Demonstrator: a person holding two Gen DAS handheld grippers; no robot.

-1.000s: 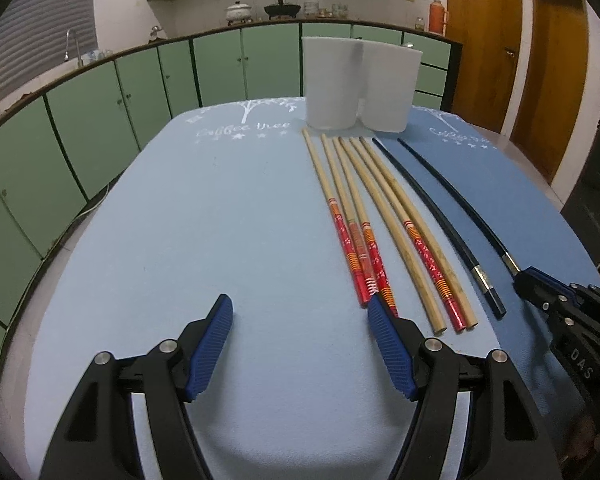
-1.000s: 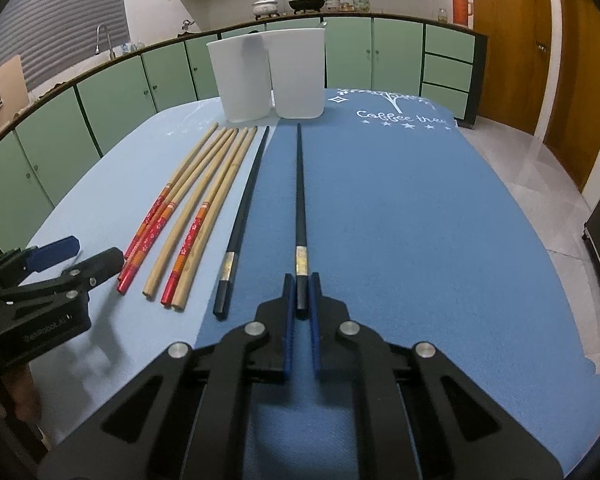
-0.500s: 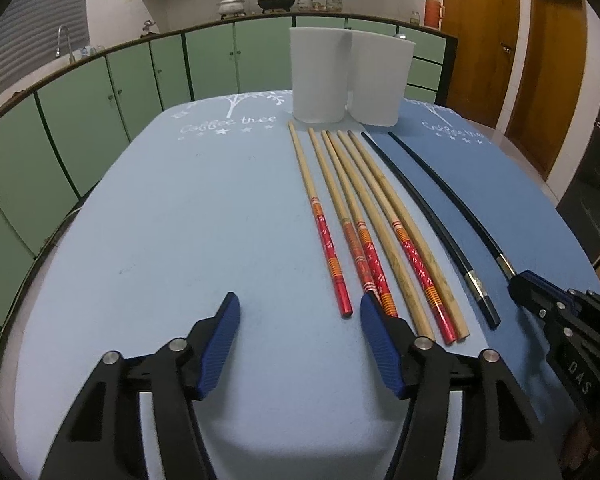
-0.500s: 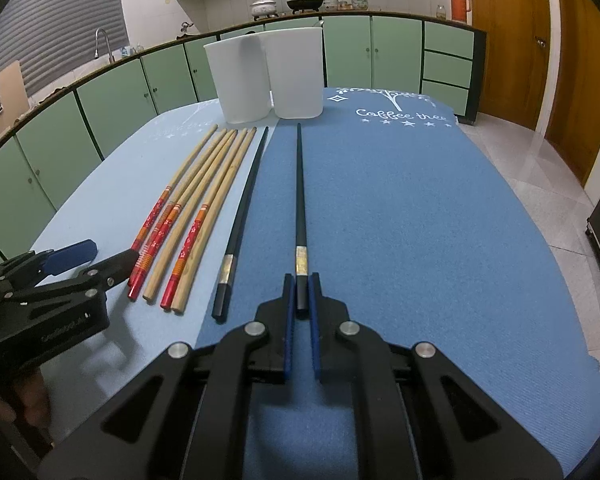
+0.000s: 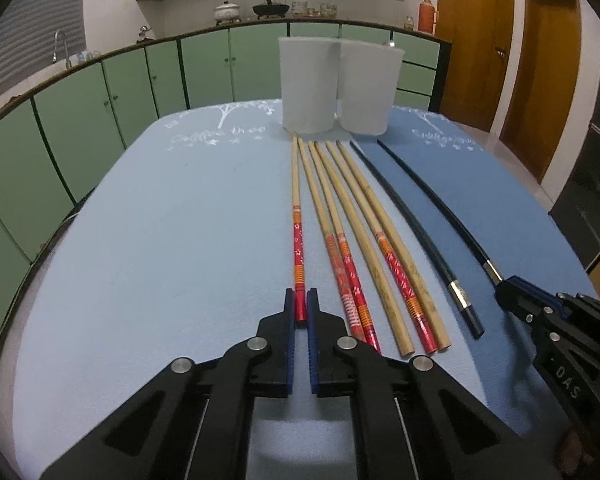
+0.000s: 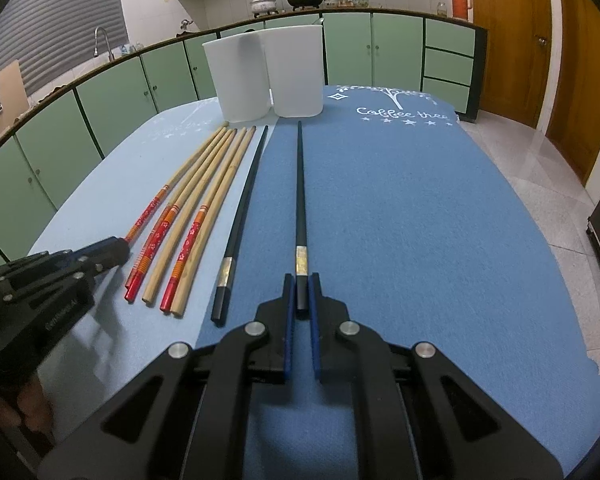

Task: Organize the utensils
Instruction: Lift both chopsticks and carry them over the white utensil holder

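Grab phase, looks like. Left gripper just finished closing, now clamped on the red-handled end of the leftmost bamboo chopstick, rest of the stick running straight ahead of the jaws. Right gripper likewise pinched on the butt of the far-right black chopstick. Remaining bamboo sticks and the other black chopstick lying flat between the two tongs. Two white cups standing upright dead ahead, just past the tips. Next, probably: lift both without losing grip, tip upright, drop into the cups.
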